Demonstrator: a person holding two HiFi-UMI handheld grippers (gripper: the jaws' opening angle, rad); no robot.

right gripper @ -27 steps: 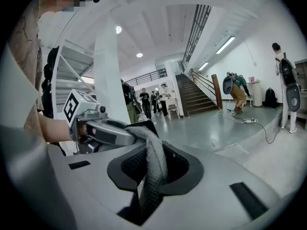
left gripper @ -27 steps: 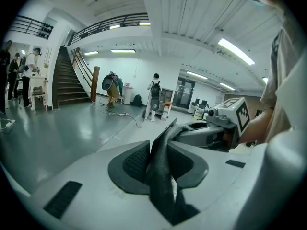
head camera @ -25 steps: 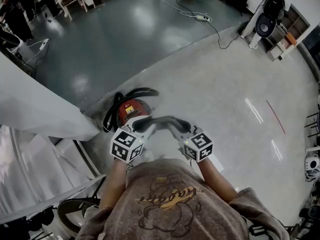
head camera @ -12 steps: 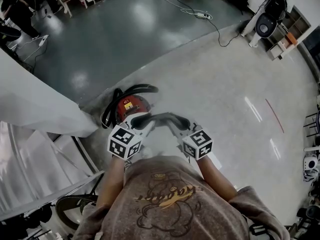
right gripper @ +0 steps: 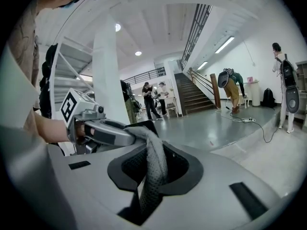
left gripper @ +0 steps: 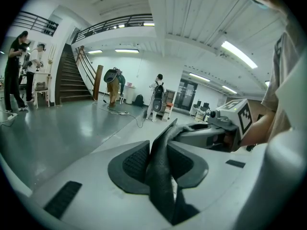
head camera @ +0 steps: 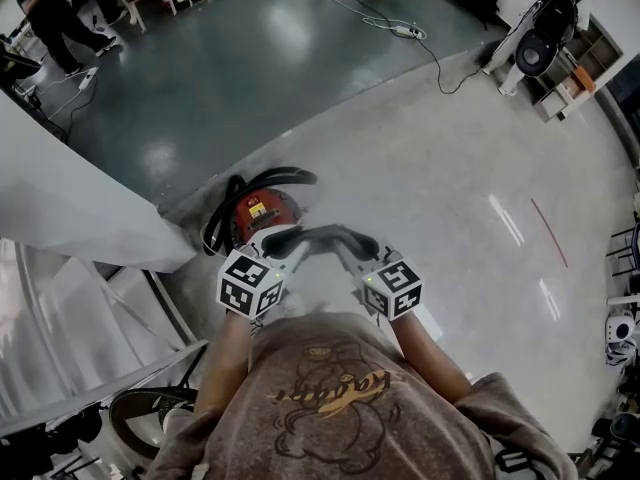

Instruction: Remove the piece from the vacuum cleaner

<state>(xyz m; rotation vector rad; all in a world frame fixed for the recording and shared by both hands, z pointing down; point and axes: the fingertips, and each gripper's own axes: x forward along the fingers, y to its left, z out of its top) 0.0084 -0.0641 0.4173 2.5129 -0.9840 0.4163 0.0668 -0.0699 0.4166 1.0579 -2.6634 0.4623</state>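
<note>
A red vacuum cleaner (head camera: pixel 262 211) with a black hose (head camera: pixel 262 180) stands on the floor below my hands. Between the two grippers stretches a dark grey mesh strip (head camera: pixel 318 234), held up in the air above the cleaner. My left gripper (head camera: pixel 292 242) is shut on one end of the strip (left gripper: pixel 160 174), which is pinched between its black pads (left gripper: pixel 135 161). My right gripper (head camera: pixel 346 242) is shut on the other end of the strip (right gripper: pixel 152 169). Each gripper view shows the other gripper close by, the right gripper (left gripper: pixel 217 128) and the left gripper (right gripper: pixel 98 128).
A white slanted panel (head camera: pixel 70 208) and railing lie to the left of the cleaner. A cable and power strip (head camera: pixel 405 34) run across the dark floor at the back. Equipment stands at the far right (head camera: pixel 545 38). People stand far off near a staircase (left gripper: pixel 72 78).
Both grippers hold the strip in the same place. Only the people at the far back left have shifted.
</note>
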